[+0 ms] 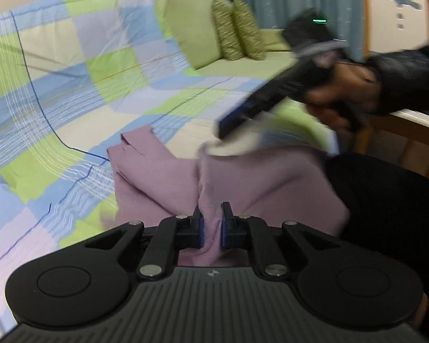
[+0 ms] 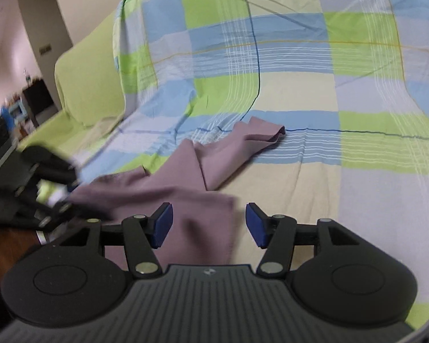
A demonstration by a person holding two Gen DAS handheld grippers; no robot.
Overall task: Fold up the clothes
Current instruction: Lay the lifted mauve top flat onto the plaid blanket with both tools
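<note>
A mauve garment (image 1: 163, 177) lies rumpled on a checked sheet (image 1: 71, 85) that covers a sofa. My left gripper (image 1: 212, 225) is shut on a raised ridge of this cloth, with the fabric pinched between its blue pads. My right gripper (image 1: 228, 125) shows blurred in the left wrist view, above the cloth's far edge, held by a hand in a dark sleeve. In the right wrist view the right gripper (image 2: 208, 224) stands open over a corner of the mauve garment (image 2: 214, 157); its pads do not press on the cloth. The left gripper (image 2: 43, 188) is a dark blur at the left.
Green sofa cushions (image 1: 237, 34) and the sofa back lie beyond the sheet. A wooden chair (image 1: 397, 17) and a table edge (image 1: 414, 117) stand at the right. A dark cabinet (image 2: 37, 97) sits far off to the left in the right wrist view.
</note>
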